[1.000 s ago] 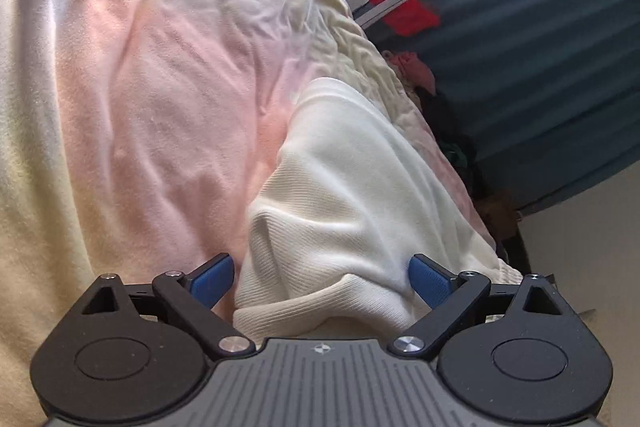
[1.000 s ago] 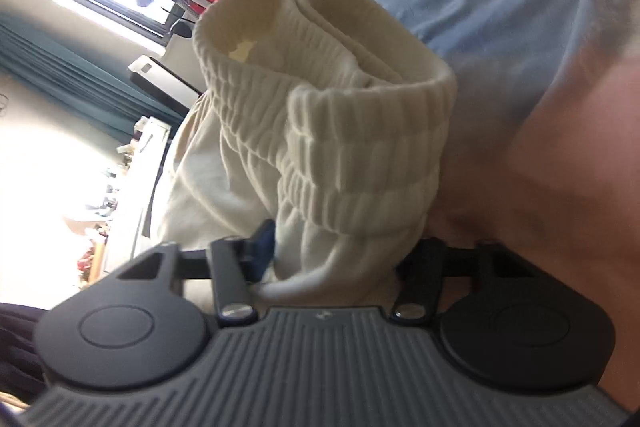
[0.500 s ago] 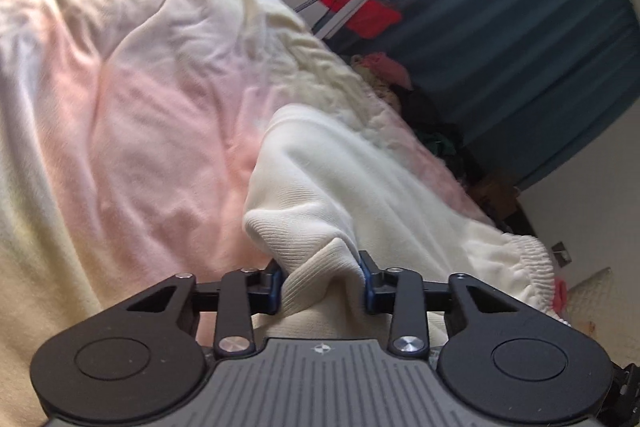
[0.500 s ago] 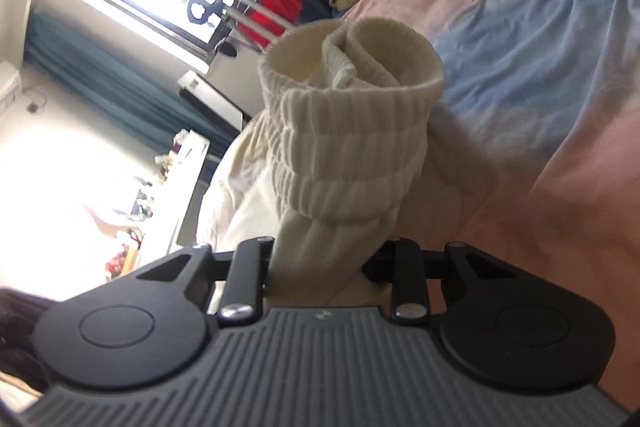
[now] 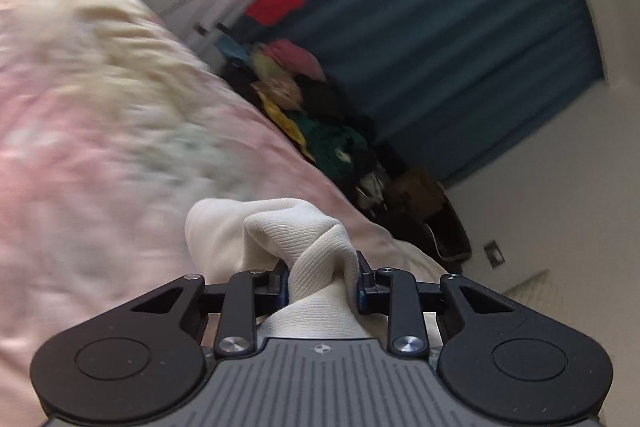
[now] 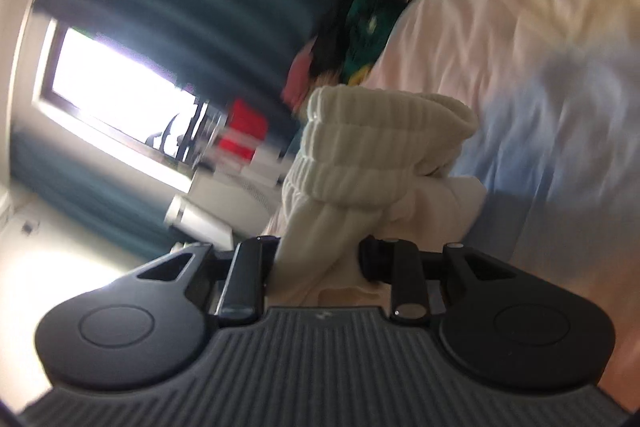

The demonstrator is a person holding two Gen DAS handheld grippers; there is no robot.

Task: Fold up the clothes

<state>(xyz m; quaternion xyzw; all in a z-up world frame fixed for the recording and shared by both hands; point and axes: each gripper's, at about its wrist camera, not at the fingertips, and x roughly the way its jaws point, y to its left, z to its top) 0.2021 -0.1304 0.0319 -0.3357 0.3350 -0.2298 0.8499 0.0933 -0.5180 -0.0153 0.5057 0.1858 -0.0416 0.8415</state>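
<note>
Both tongs are pressed onto cloth. The left gripper pinches a bunched fold of a cream ribbed garment, which swells forward just past its tips and trails back under them. The right gripper pinches the same cream knit at a thick ribbed cuff, which stands up straight ahead of its jaws. The garment hangs between the two, lifted off the pastel bedspread that lies below and beside it; its long axis, by my guess, runs from one gripper to the other, neither nearer. Behind are a teal curtain and a clothes heap. Blur hides detail; no writing is legible.
</note>
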